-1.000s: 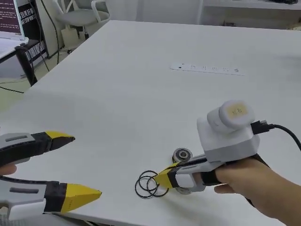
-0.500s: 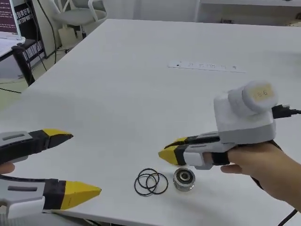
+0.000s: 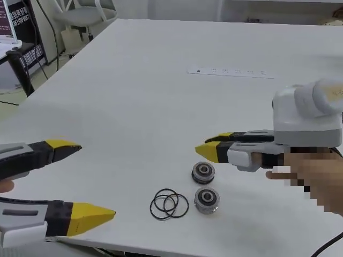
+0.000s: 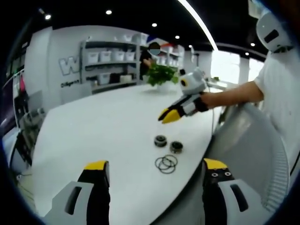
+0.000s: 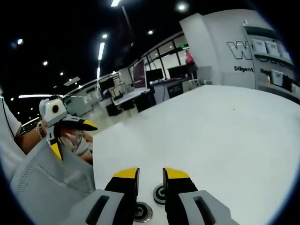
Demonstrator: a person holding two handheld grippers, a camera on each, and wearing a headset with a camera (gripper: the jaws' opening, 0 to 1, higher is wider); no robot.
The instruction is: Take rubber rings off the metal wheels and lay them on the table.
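Two small metal wheels lie on the white table (image 3: 161,96), one (image 3: 203,172) behind the other (image 3: 206,198). Left of them lie three overlapping black rubber rings (image 3: 169,204). My right gripper (image 3: 208,148) hovers just above and behind the wheels, jaws shut, holding nothing. My left gripper (image 3: 88,182) is open wide at the near left table edge, well left of the rings. In the left gripper view the rings (image 4: 166,163) and wheels (image 4: 161,139) (image 4: 176,146) lie ahead, with the right gripper (image 4: 171,114) beyond them. The right gripper view has both wheels (image 5: 159,193) (image 5: 140,212) below its jaws.
A white power strip (image 3: 230,72) lies farther back on the table. An office chair (image 3: 80,16) and a dark stand (image 3: 29,59) are off the far left corner. A person's grey-clad leg (image 5: 51,187) is beside the table edge.
My right gripper has lifted off the rings and the near wheel and drawn back to the right, uncovering both wheels. The left gripper has hardly moved. The head camera has shifted.
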